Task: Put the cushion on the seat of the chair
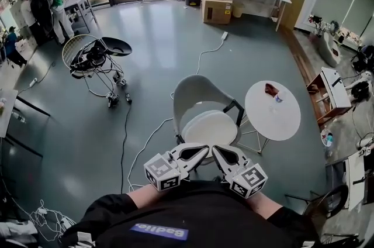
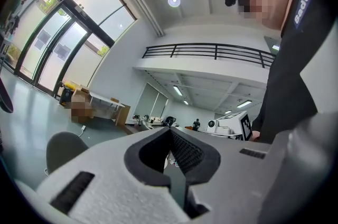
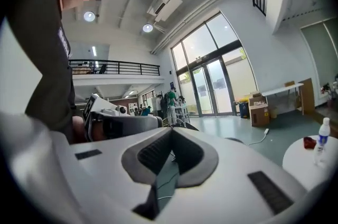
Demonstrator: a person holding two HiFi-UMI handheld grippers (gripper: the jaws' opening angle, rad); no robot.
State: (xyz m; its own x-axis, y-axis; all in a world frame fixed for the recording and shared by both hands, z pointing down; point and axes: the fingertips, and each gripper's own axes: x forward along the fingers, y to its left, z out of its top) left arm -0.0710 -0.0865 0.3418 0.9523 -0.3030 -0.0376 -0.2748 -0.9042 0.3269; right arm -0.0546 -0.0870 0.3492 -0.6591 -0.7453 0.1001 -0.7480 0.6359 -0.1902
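The cushion (image 1: 209,127), white and round, lies flat on the seat of the chair (image 1: 196,89). The chair is a grey shell type and stands near the middle of the floor, with its backrest on the far side. Neither gripper touches the cushion.

The left gripper (image 1: 201,149) and the right gripper (image 1: 217,149) are held side by side just in front of the person's body, on the near side of the chair. Their tips point toward each other.

In the left gripper view, the jaws of the left gripper (image 2: 170,133) are closed tip to tip with nothing between them. In the right gripper view, the right gripper (image 3: 171,133) is closed in the same way and is also empty.

A round white table (image 1: 272,118) stands just to the right of the chair. It carries a clear bottle (image 1: 278,98) and a small red item (image 1: 270,89). A cable (image 1: 125,130) runs across the floor to the left of the chair. Cardboard boxes (image 1: 217,4) stand at the far wall.
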